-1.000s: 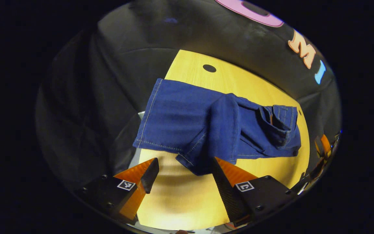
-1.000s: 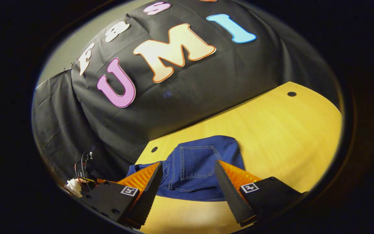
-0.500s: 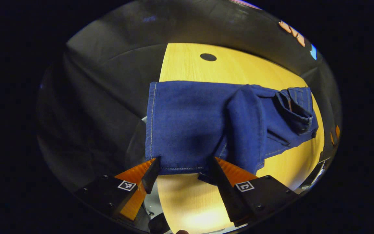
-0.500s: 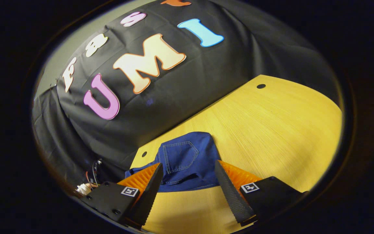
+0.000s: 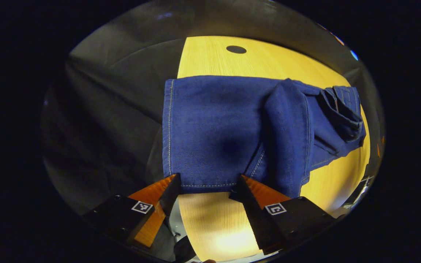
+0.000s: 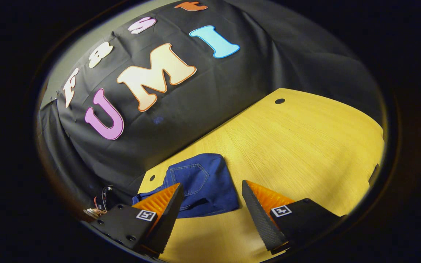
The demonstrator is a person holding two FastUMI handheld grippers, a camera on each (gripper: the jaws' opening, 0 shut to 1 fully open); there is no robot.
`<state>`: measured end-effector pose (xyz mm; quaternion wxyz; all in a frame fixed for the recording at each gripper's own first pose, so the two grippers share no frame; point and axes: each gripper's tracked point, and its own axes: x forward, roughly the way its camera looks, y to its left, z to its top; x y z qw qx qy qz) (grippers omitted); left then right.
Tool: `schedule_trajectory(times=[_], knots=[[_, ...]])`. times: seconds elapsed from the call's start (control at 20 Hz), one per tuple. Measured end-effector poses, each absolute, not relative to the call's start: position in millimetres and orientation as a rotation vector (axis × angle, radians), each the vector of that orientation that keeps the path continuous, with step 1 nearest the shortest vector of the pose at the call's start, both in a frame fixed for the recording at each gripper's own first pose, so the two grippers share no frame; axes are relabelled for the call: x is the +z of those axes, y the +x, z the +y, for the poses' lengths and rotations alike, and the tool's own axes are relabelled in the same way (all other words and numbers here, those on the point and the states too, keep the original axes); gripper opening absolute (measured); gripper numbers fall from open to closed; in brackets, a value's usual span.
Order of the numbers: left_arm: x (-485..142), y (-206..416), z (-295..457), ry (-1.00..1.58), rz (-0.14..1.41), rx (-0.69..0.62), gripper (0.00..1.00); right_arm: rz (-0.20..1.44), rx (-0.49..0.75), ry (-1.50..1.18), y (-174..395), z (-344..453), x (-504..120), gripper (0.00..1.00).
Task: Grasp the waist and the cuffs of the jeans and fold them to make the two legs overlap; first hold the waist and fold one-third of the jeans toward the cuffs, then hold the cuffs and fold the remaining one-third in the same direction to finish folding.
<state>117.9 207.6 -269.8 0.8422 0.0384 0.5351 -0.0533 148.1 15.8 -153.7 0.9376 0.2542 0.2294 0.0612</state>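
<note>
Dark blue jeans [image 5: 225, 128] lie on the yellow wooden table [image 5: 214, 226], legs stretched toward me and the waist bunched at the far right. One leg is folded loosely across the other. The stitched cuff hem [image 5: 203, 185] sits right between the tips of my left gripper [image 5: 206, 188], which is open and holds nothing. In the right gripper view the seat of the jeans [image 6: 199, 190] with a back pocket lies ahead and to the left. My right gripper [image 6: 213, 199] hovers open over the table beside it, empty.
A small dark hole [image 5: 236, 49] marks the table's far end, and another hole [image 6: 279, 101] shows in the right gripper view. The table edge runs close to the cuff on the left. Bare tabletop [image 6: 305, 138] spreads to the right of the jeans.
My left gripper moved forward until the cuff hem reached its fingertips. My right gripper drew back and swung right, so the jeans slid left and look smaller.
</note>
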Motion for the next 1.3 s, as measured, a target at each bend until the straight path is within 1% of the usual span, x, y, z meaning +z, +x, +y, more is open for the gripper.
schedule_trajectory(times=[0.05,0.1,0.2,0.25,0.3,0.35,0.45,0.55,0.6,0.65,0.9,1.1,1.15,1.2,1.3], knots=[[-268.8,116.8,207.1,0.078,1.136,-0.108,0.88,0.476,0.127,0.519,147.8,17.0,-156.8,0.98],[-268.2,118.2,206.2,0.072,1.133,-0.108,0.93,0.485,0.129,0.518,146.7,18.8,-159.3,0.98],[-269.3,117.0,201.7,0.068,1.126,-0.113,0.89,0.497,0.131,0.521,148.1,21.3,-163.2,0.98],[-269.7,116.6,199.3,0.074,1.127,-0.12,0.82,0.498,0.13,0.526,148.8,21.2,-163.3,0.98],[-269.2,117.6,196.4,0.071,1.126,-0.126,0.78,0.498,0.131,0.534,148.1,20.9,-163.8,0.98],[-269.0,119.2,193.7,0.072,1.13,-0.134,0.65,0.5,0.133,0.54,147.7,20.4,-163.6,0.98],[-265.2,124.5,185.0,0.061,1.123,-0.162,0.35,0.501,0.13,0.538,147.0,19.6,-164.4,0.98],[-265.8,125.6,181.4,0.027,1.11,-0.149,0.05,0.5,0.129,0.536,148.1,19.9,-162.1,0.98],[-266.1,126.7,181.1,0.011,1.098,-0.149,0.01,0.499,0.127,0.536,148.2,19.0,-161.7,0.98],[-267.6,126.6,180.1,-0.012,1.094,-0.146,0.0,0.5,0.125,0.537,148.6,17.9,-160.8,0.98],[-259.1,122.2,170.9,-0.203,1.104,-0.134,0.0,0.483,0.104,0.538,150.5,7.7,-151.9,0.98],[-220.1,125.4,139.9,-0.351,1.051,-0.197,0.01,0.467,0.098,0.548,150.2,-7.8,-145.3,0.98],[-209.4,124.8,130.4,-0.378,1.034,-0.213,0.0,0.465,0.101,0.552,151.0,-10.3,-143.1,0.98],[-198.9,124.9,118.8,-0.398,1.019,-0.234,0.01,0.461,0.104,0.554,152.5,-11.3,-140.1,0.98],[-178.5,129.0,95.7,-0.402,0.982,-0.264,0.0,0.455,0.113,0.554,156.4,-15.6,-135.1,0.98]])
